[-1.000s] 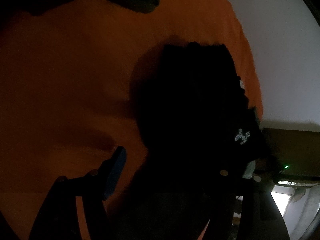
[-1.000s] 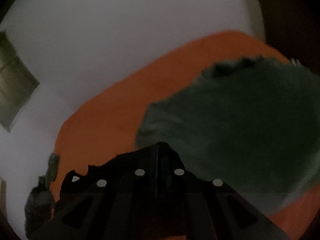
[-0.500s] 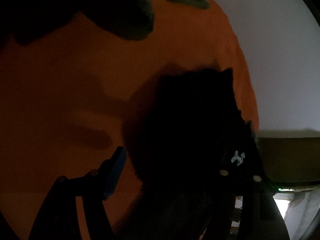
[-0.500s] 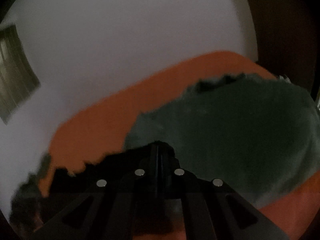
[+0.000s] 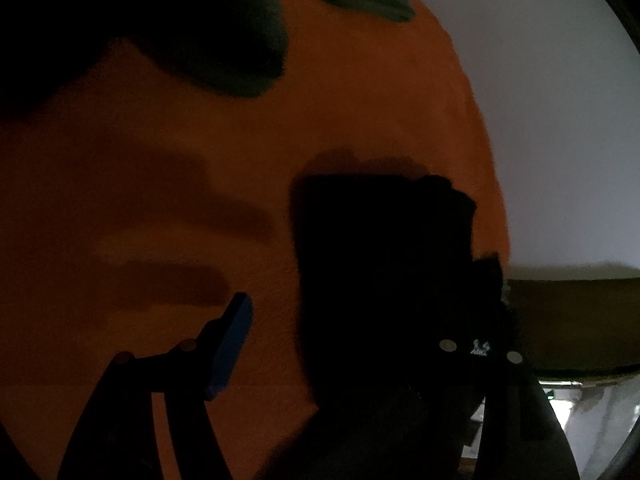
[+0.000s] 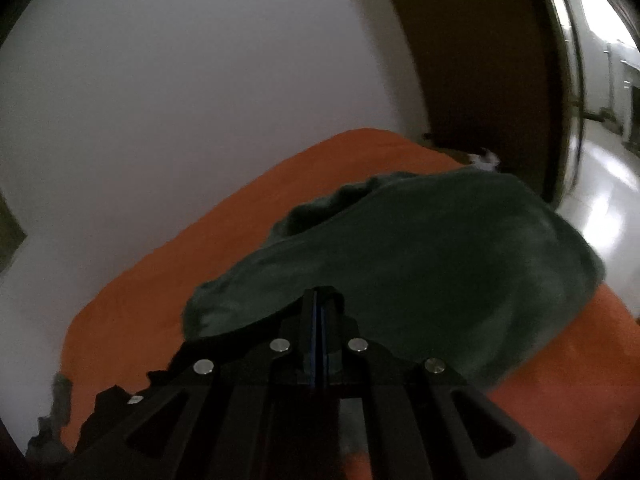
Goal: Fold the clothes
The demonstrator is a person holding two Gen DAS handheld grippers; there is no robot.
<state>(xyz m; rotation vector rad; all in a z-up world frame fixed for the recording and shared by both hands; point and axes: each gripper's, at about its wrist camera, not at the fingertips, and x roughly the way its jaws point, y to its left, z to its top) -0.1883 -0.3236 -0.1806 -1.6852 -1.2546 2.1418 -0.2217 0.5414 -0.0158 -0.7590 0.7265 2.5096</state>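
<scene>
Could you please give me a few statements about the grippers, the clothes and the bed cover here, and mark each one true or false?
1. The right gripper has its fingers pressed together. True.
2. The left gripper is shut tight. False: its fingers stand wide apart, with a black garment between them.
3. The bed cover is blue. False: it is orange.
4. A dark green garment lies on the bed cover. True.
5. A wall rises behind the bed. True.
</scene>
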